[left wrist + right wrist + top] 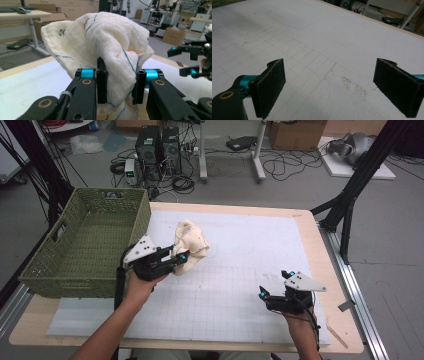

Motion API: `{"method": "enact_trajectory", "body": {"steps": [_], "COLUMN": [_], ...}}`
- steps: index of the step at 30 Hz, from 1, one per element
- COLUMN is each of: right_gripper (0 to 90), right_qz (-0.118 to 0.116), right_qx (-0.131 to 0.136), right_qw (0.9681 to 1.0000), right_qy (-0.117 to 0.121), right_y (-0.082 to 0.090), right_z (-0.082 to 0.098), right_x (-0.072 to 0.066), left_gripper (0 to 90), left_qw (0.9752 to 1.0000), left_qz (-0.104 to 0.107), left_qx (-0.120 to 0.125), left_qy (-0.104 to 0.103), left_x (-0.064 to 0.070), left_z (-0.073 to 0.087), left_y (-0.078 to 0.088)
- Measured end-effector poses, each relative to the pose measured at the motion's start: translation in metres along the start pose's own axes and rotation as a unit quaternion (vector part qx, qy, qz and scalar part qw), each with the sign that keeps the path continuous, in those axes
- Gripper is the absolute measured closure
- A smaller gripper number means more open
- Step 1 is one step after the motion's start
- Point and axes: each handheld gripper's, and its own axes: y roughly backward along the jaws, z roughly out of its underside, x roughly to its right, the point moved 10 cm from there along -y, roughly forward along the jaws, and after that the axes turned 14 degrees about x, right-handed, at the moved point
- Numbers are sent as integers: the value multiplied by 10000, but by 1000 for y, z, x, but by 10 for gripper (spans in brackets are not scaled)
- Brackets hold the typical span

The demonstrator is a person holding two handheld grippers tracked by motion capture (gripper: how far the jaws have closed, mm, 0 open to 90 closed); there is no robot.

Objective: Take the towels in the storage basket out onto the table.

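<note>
at the near right of the surface [250, 245] the right gripper [272, 287] rests low over the white gridded mat [240, 285], its jaws spread wide with nothing between them; in the right gripper view the two dark pads [270, 86] frame bare mat and a small smear of dark specks [353, 86]. near the left, the left gripper [179, 259] is held level, pointing right, and its jaws are pinching a cream cloth [190, 240] with thin blue lines. the left gripper view shows the cloth [105, 50] bunched between the two black jaws, folds spilling above and below them, with a hint of orange tucked in the bundle that i cannot make out. the cloth hangs from the grip, lifted, left of the mat's centre. just beside that hand on the left, and running to the far left corner, stands the green woven basket [75, 265], which looks empty as far as its inside shows.

as i read it, the step in hand is carrying the gathered cloth, with the basket the likely goal. the next move would call for swinging the left gripper leftward and up over the basket's near right rim, keeping the pinch firm so the loose folds do not snag on the weave, then spreading the jaws once the bundle hangs inside the walls. the right gripper need only stay clear.
</note>
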Motion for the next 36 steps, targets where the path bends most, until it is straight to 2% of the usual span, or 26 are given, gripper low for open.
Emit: {"method": "enact_trajectory", "body": {"steps": [3, 7, 12, 14, 16, 18, 21, 23, 25, 27, 29, 31, 34, 36], "right_gripper": [100, 100, 100, 100, 100, 100, 100, 100, 101, 100, 100, 100, 100, 100], "right_qz": [24, 39, 74, 67, 71, 72, 99, 96, 97, 78, 74, 79, 106, 139], "right_qx": [-6, -45, -63, -67, -67, -68, -72, -60, -76, -94, -125, -117, -119, -106], "right_qw": [10000, 10000, 10000, 10000, 10000, 10000, 9999, 9999, 9999, 9999, 9999, 9999, 9999, 9998], "right_qy": [24, 10, -2, 20, 16, -5, 10, -1, 19, 39, 25, 16, -47, -68], "right_y": [0, 2, 3, 3, 4, 4, 4, 3, 3, 3, 3, 4, 5, 6], "right_z": [1, 3, 5, 5, 5, 5, 5, 5, 5, 6, 7, 7, 8, 8], "right_x": [0, 0, 2, 2, 2, 2, 2, 2, 2, 1, 0, 1, 3, 4], "left_gripper": [721, 719, 718, 713, 713, 710, 697, 668, 612, 524, 377, 260, 195, 194], "left_qw": [9997, 9989, 9965, 9961, 9958, 9946, 9926, 9915, 9890, 9889, 9909, 9927, 9943, 9947], "left_qz": [66, 22, 116, 109, 147, 205, 205, 159, 178, 107, -130, -282, -440, -512], "left_qx": [-228, -457, -817, -865, -888, -1010, -1189, -1264, -1441, -1472, -1341, -1166, -967, -873], "left_qy": [-11, 37, 126, 95, 164, 110, 160, 260, 283, 181, -66, -101, -118, -149], "left_x": [6, 7, 13, 15, 18, 22, 23, 23, 23, 22, 14, 6, -4, -11], "left_z": [17, 40, 68, 73, 78, 84, 96, 104, 111, 111, 102, 90, 73, 65], "left_y": [-9, -23, -38, -41, -44, -46, -48, -48, -47, -47, -44, -38, -23, -11]}}
